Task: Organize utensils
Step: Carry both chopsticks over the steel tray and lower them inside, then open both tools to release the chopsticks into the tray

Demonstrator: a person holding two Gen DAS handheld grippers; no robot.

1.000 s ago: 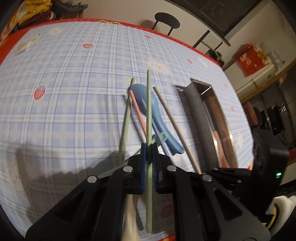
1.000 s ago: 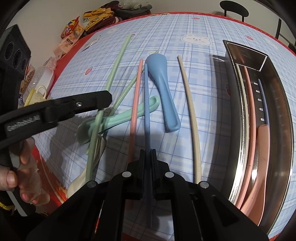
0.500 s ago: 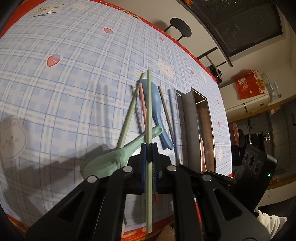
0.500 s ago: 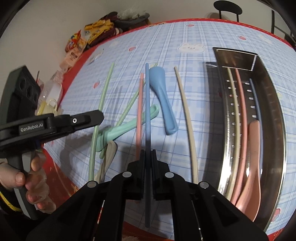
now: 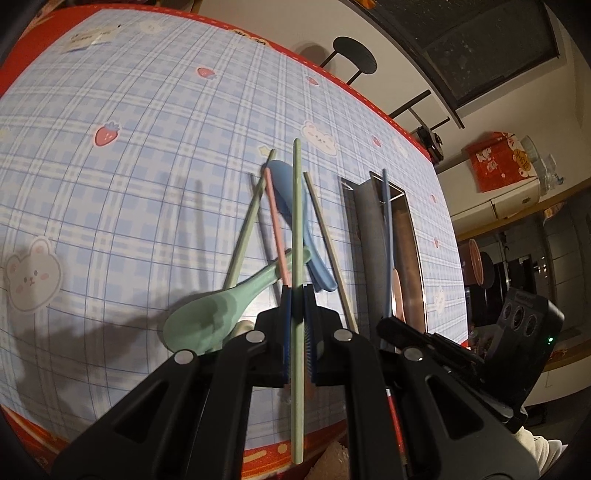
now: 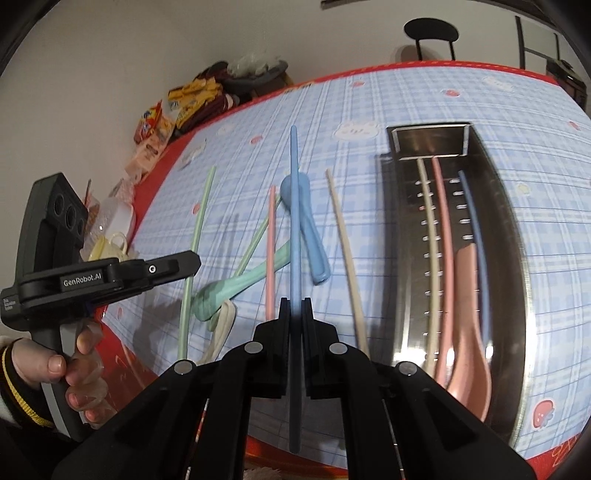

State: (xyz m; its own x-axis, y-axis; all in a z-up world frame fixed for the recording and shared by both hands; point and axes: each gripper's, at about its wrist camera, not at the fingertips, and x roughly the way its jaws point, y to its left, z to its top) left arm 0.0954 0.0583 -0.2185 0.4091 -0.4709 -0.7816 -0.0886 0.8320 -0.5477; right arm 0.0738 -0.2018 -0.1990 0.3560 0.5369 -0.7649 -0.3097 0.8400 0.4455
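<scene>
My left gripper [image 5: 296,291] is shut on a green chopstick [image 5: 296,221] and holds it above the table. My right gripper [image 6: 295,302] is shut on a blue chopstick [image 6: 294,206], also lifted. On the blue checked tablecloth lie a second green chopstick [image 6: 255,240], a pink chopstick [image 6: 271,251], a beige chopstick [image 6: 345,251], a blue spoon [image 6: 308,229], a green spoon [image 6: 236,284] and a cream spoon [image 6: 221,328]. The steel tray [image 6: 513,236] at the right holds a beige, a pink and a blue chopstick and a pink spoon [image 6: 471,354].
Snack packets [image 6: 173,110] and a cup [image 6: 110,247] crowd the table's left edge. A black stool [image 6: 430,31] stands beyond the far edge. The tablecloth's red border [image 6: 280,454] marks the near edge.
Both grippers have risen, each lifting its chopstick off the pile. The right one has moved right, so its blue chopstick now shows over the tray in the left view.
</scene>
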